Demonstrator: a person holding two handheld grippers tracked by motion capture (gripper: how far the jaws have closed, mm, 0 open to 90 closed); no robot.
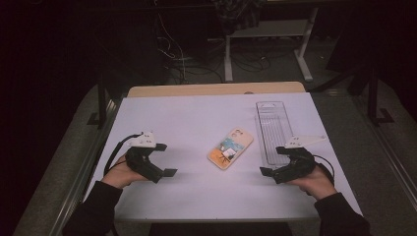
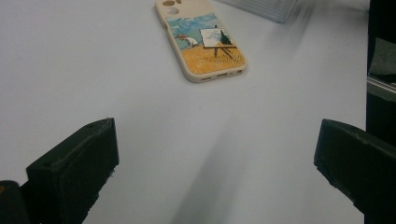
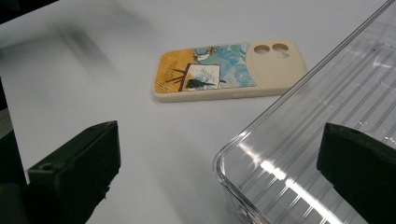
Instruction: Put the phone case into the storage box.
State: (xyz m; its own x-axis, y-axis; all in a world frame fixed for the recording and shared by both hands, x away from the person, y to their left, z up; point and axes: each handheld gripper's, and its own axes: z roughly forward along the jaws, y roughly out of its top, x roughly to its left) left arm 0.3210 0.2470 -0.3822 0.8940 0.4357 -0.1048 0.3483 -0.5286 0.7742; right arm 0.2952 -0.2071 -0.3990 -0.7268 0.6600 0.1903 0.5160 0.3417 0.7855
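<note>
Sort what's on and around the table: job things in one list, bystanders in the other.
Likely job: phone case, printed back up; clear tray, empty, right of it; left gripper and right gripper, both open, holding nothing.

Lying about: wooden board at the table's far edge; cables on the floor beyond.

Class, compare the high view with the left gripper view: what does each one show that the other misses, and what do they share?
High view alone: both hands, the left gripper and right gripper, the whole clear tray, and the floor with cables beyond the table.
Left gripper view alone: the picture printed on the phone case in detail, an easel in a yellow field, and its own open jaws close up.
Shared: the phone case lying flat on the white table, with the tray beside it.
</note>
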